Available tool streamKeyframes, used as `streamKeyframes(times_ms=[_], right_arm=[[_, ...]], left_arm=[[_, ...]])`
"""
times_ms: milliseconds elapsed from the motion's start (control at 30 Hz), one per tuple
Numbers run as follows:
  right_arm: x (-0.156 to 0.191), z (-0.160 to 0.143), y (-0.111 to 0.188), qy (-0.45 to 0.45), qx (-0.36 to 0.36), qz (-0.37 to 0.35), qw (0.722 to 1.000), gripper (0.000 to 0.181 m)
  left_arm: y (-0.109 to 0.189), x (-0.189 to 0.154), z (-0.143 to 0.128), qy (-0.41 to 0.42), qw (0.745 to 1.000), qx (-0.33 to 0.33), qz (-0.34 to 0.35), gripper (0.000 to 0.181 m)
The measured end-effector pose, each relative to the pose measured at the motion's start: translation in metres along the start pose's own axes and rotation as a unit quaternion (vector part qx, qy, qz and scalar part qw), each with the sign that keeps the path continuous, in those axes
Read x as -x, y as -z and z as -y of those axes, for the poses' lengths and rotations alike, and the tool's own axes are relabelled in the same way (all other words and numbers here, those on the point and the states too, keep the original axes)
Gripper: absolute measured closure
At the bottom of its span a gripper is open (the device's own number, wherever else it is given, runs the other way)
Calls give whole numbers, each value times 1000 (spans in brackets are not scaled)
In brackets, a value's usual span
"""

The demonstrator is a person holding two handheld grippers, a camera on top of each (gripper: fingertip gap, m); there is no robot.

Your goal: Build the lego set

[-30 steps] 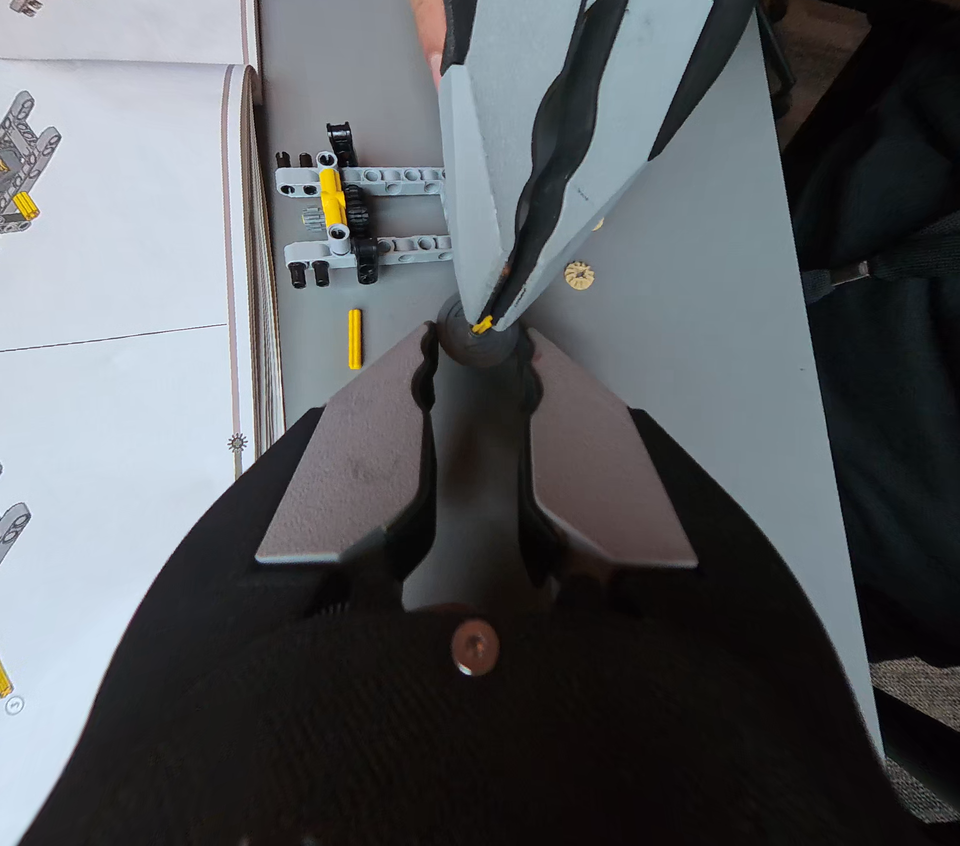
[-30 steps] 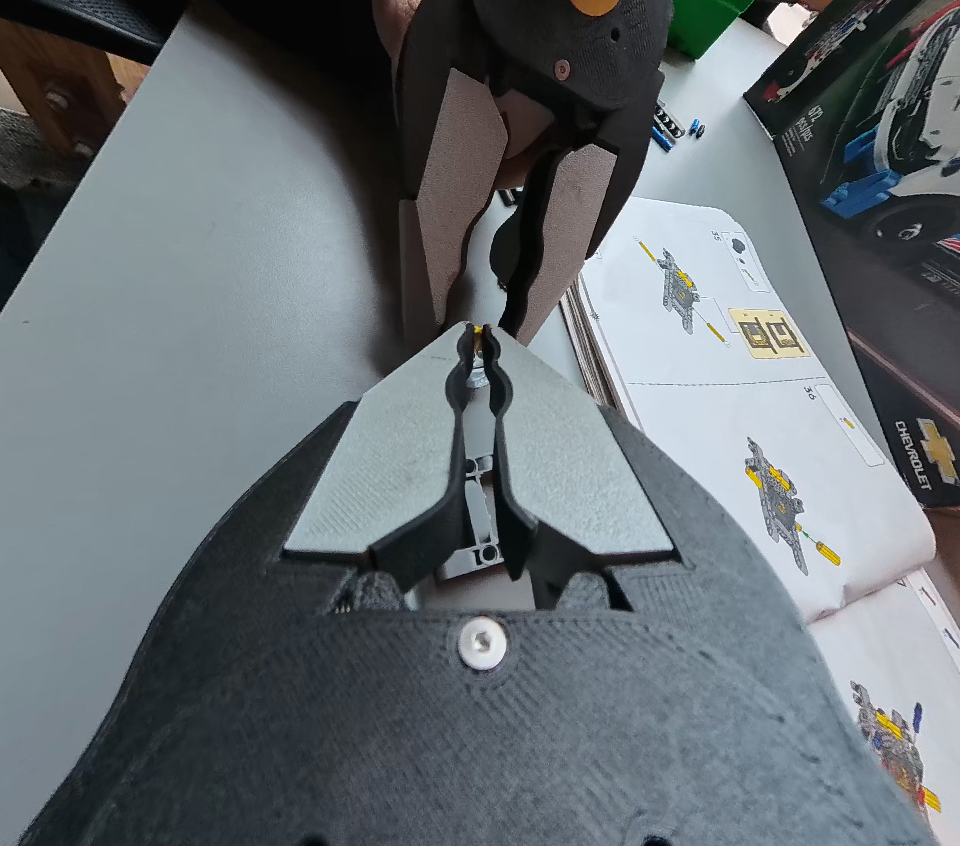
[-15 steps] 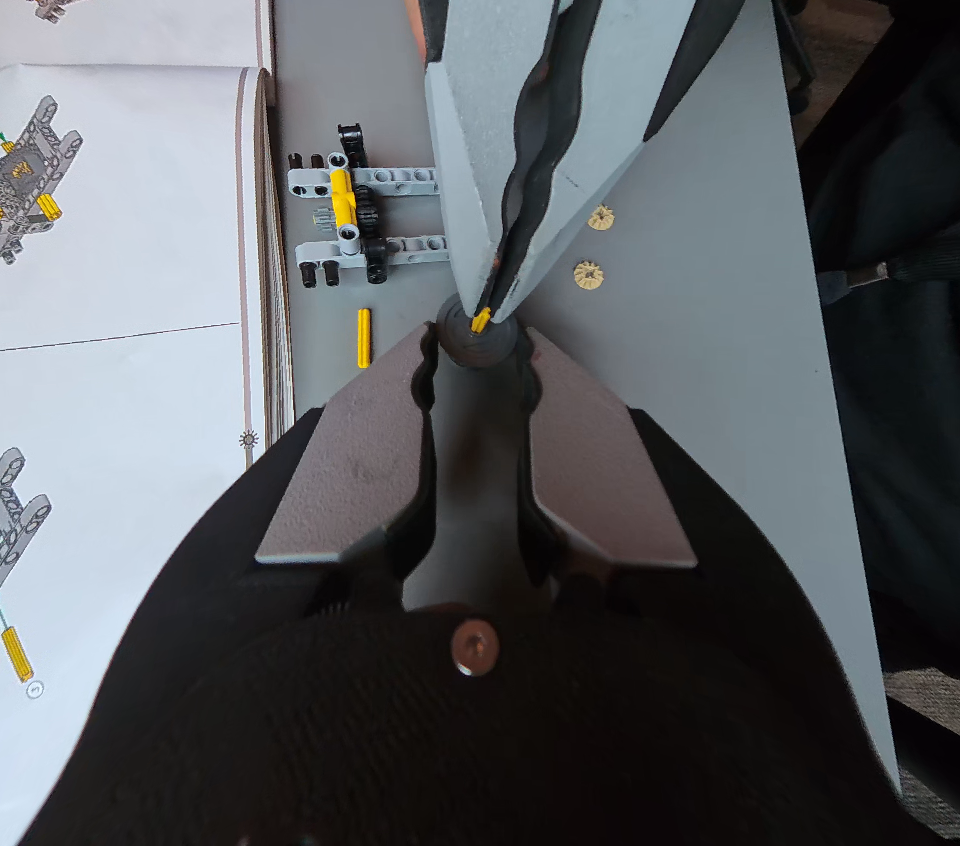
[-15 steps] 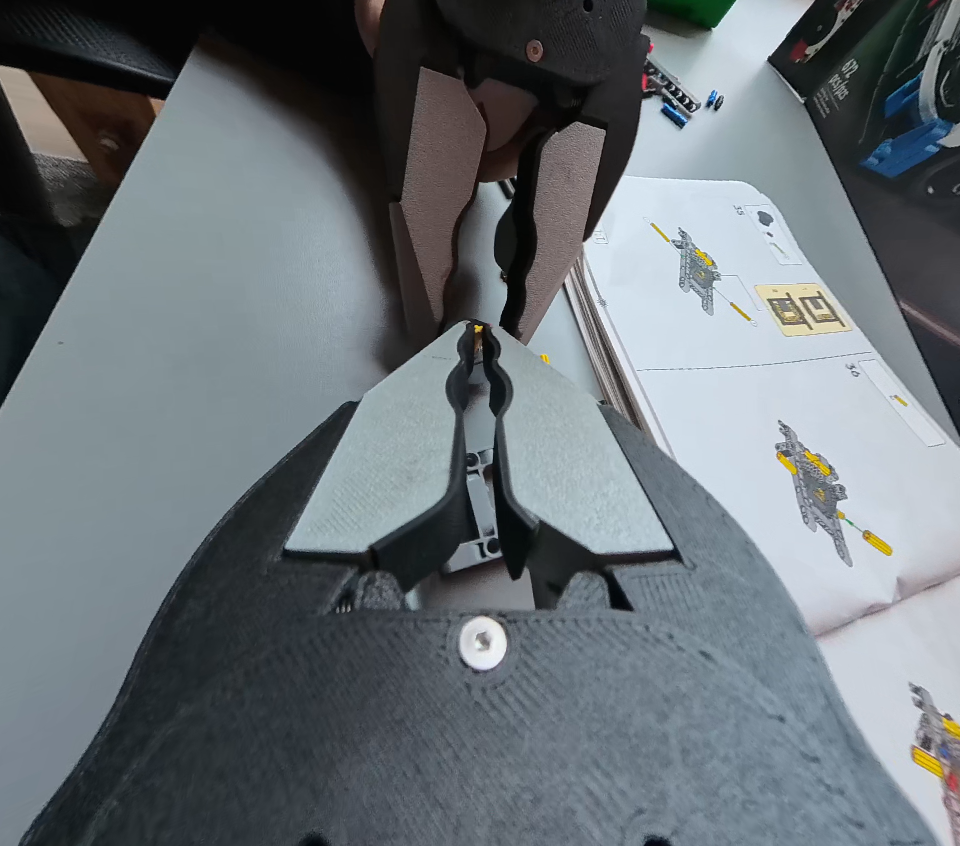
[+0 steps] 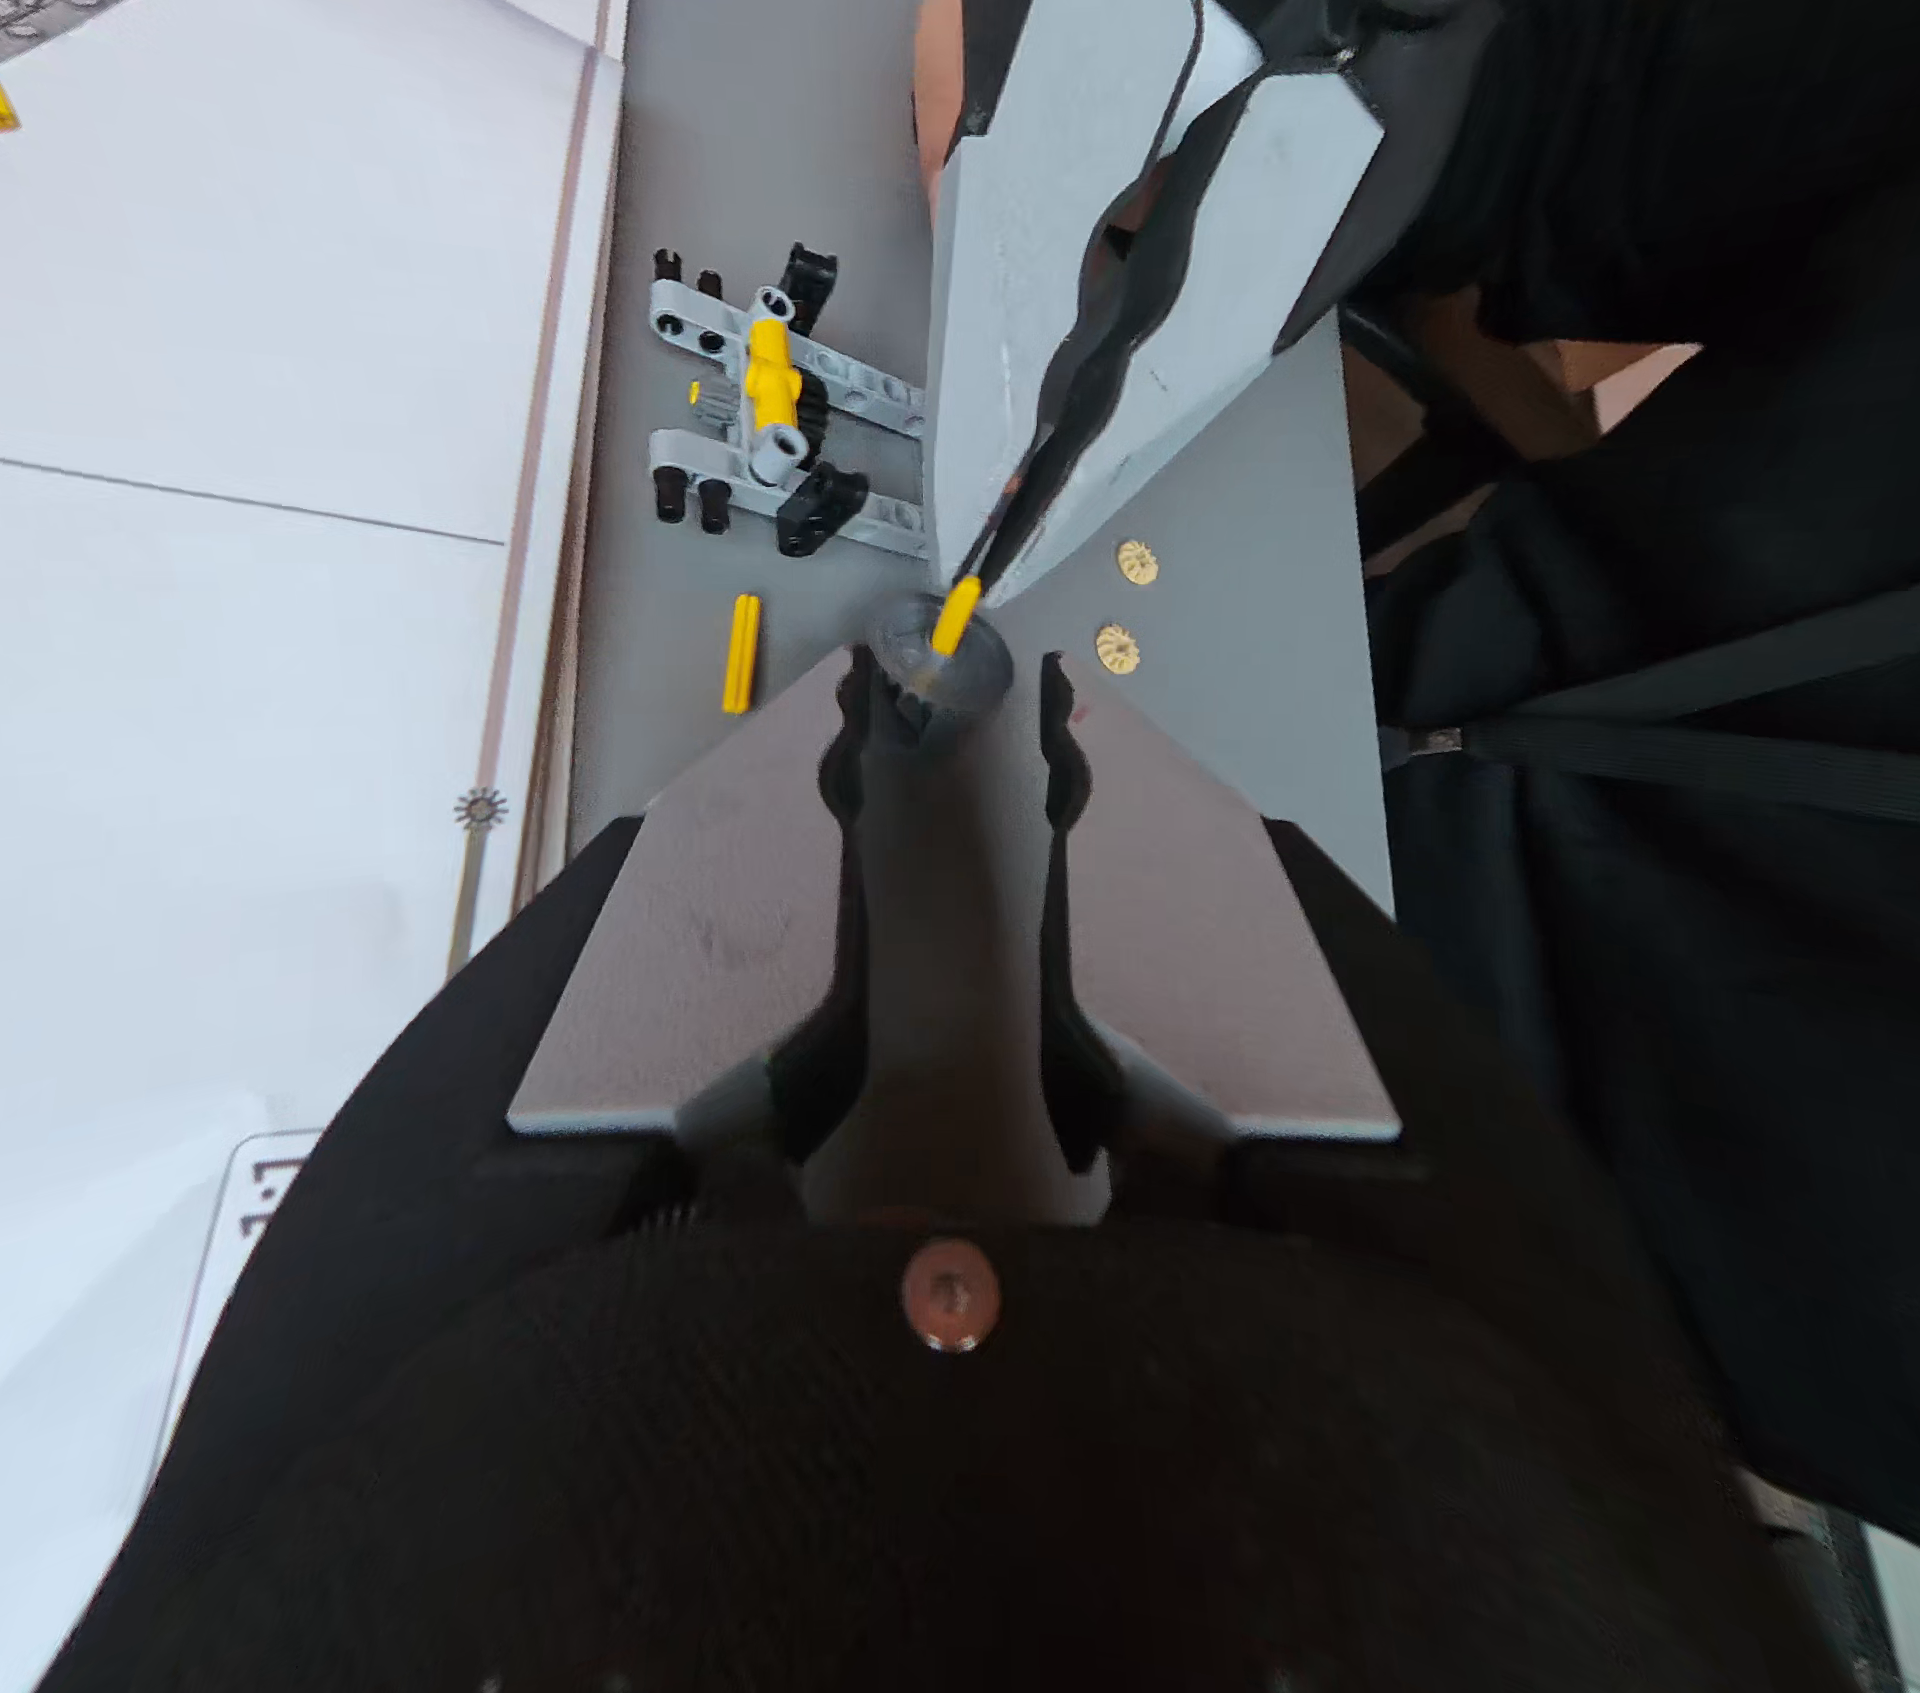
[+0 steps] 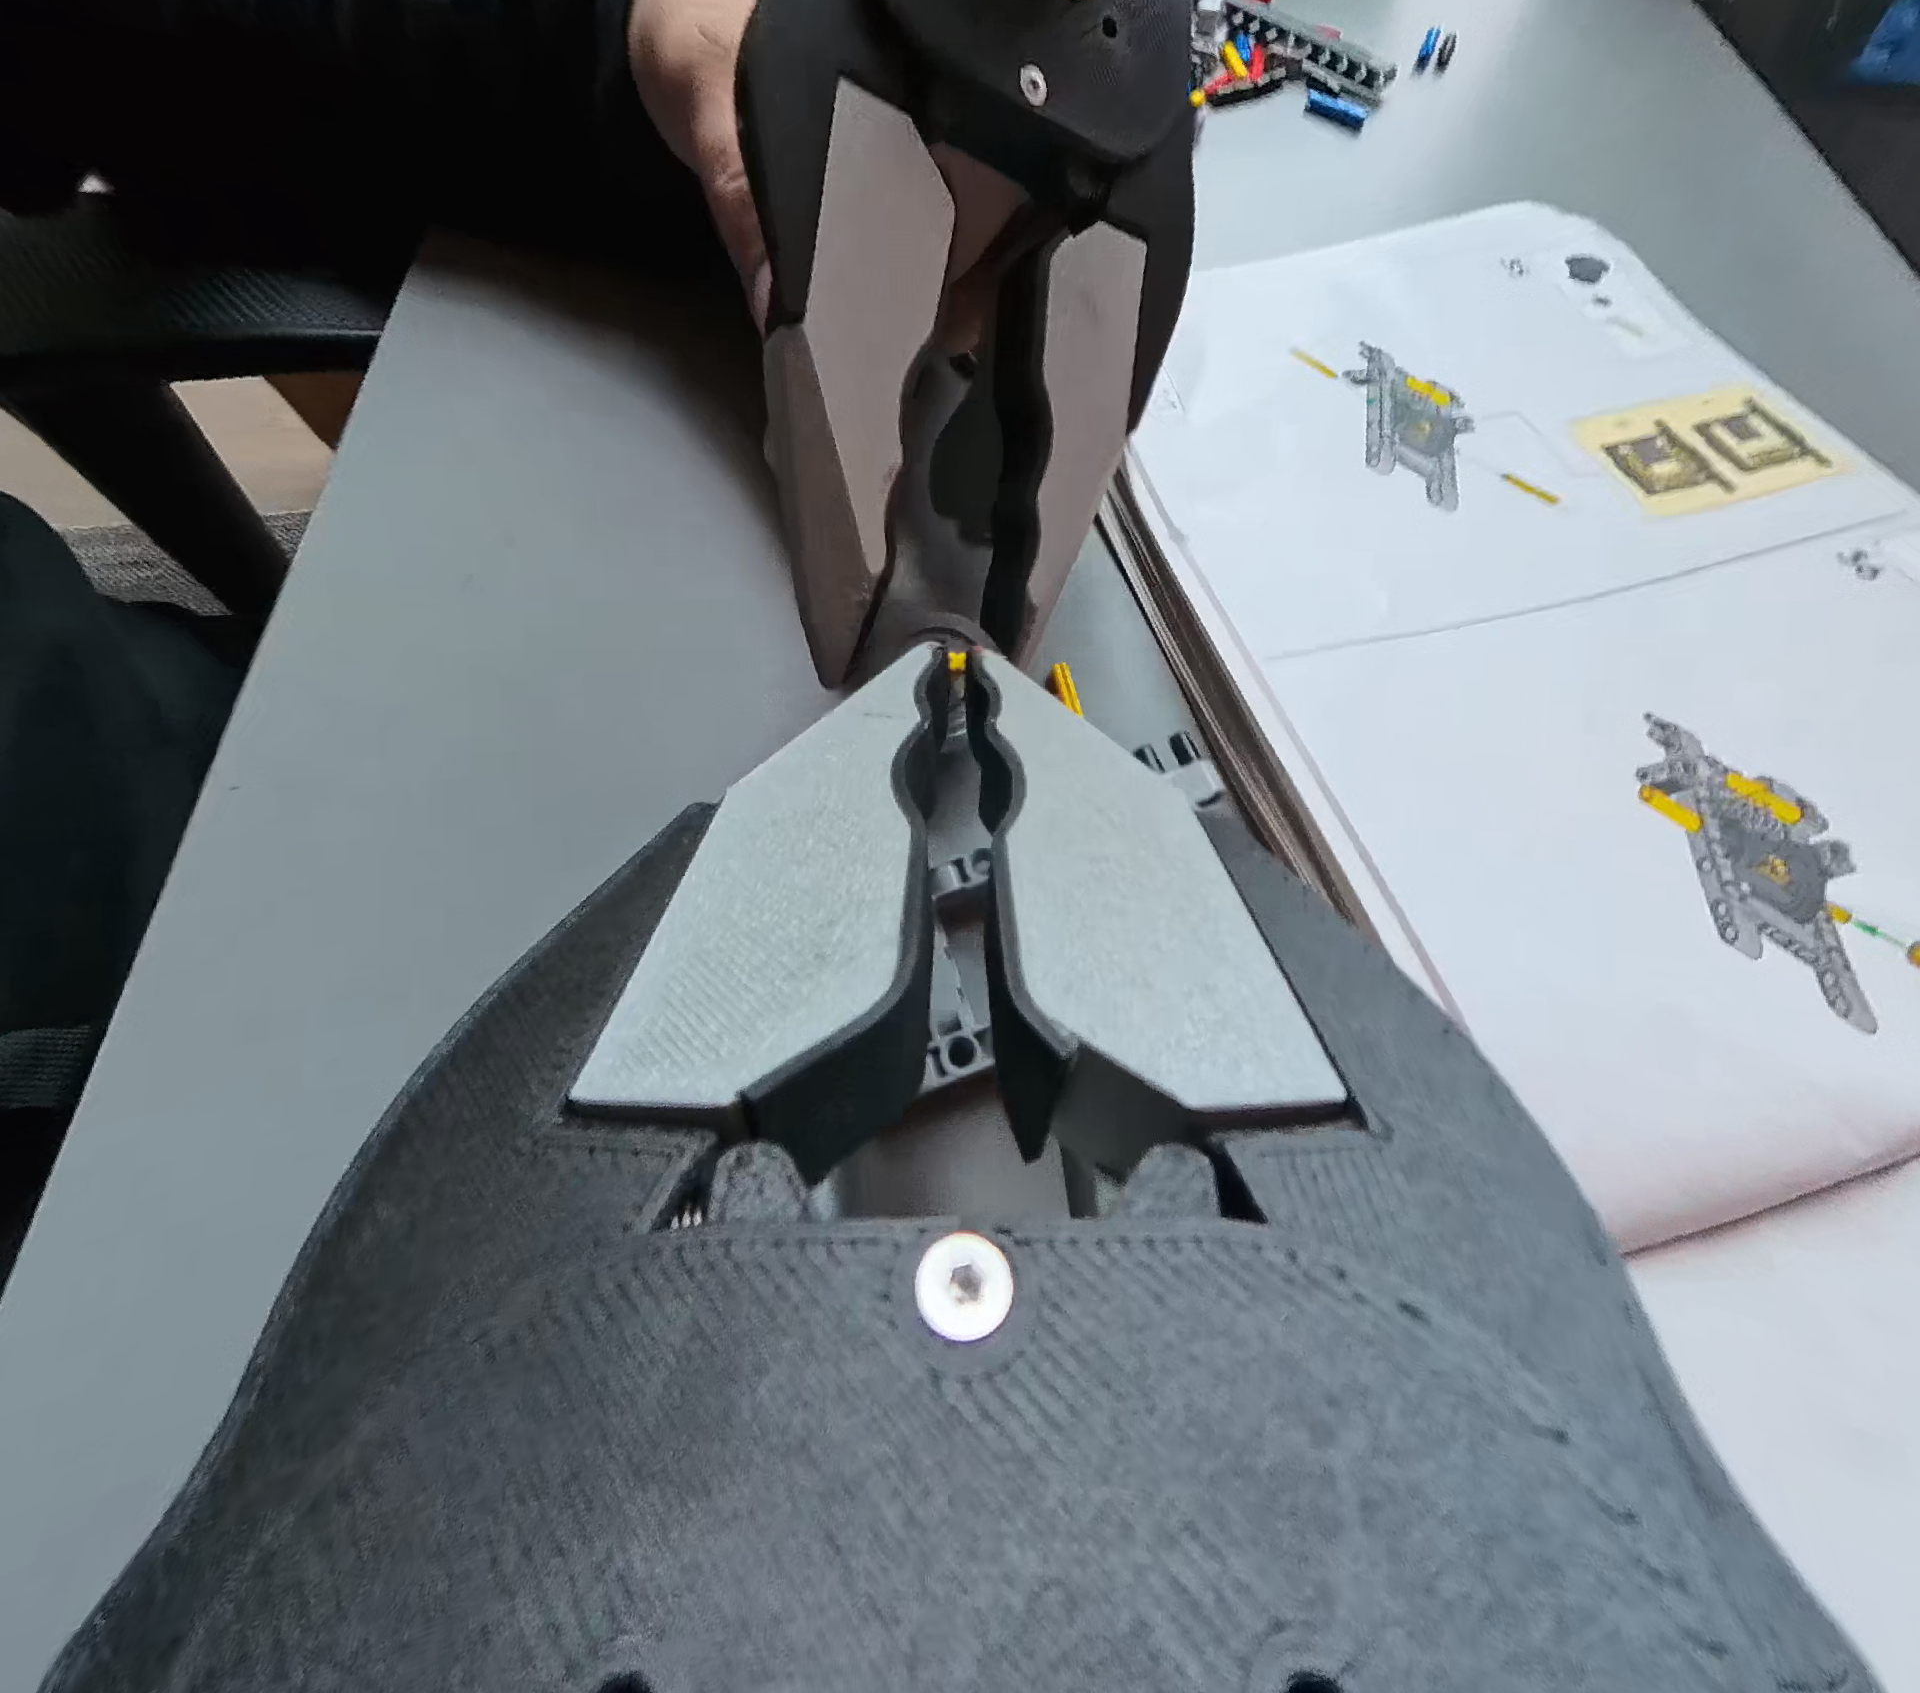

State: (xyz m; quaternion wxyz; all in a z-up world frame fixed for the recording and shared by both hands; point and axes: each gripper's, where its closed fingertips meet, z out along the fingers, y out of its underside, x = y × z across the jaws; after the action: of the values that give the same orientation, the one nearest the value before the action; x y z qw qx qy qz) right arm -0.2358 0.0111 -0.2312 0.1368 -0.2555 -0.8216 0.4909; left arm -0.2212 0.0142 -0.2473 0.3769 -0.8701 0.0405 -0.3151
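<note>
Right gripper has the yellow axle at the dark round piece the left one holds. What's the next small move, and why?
Probably push the yellow axle a little farther along its own line into the dark round piece. The right gripper is shut on the axle, whose tip meets the piece's centre, and much of the axle is exposed. The left gripper should hold steady.

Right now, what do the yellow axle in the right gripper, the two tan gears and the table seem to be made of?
Yellow axle: looks like hard moulded plastic, evenly coloured, slightly glossy. Two tan gears: probably the same plastic, with crisp moulded teeth and a duller finish. Table: smooth matte grey top, likely laminate or painted board; the core does not show.
</note>
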Motion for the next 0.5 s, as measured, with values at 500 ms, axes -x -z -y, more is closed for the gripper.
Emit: streamKeyframes(times_ms=[500], right_arm=[[-16,-5,2,-88,6,9,996,181]], left_arm=[[-4,15,-10,-110,987,50,103,163]])
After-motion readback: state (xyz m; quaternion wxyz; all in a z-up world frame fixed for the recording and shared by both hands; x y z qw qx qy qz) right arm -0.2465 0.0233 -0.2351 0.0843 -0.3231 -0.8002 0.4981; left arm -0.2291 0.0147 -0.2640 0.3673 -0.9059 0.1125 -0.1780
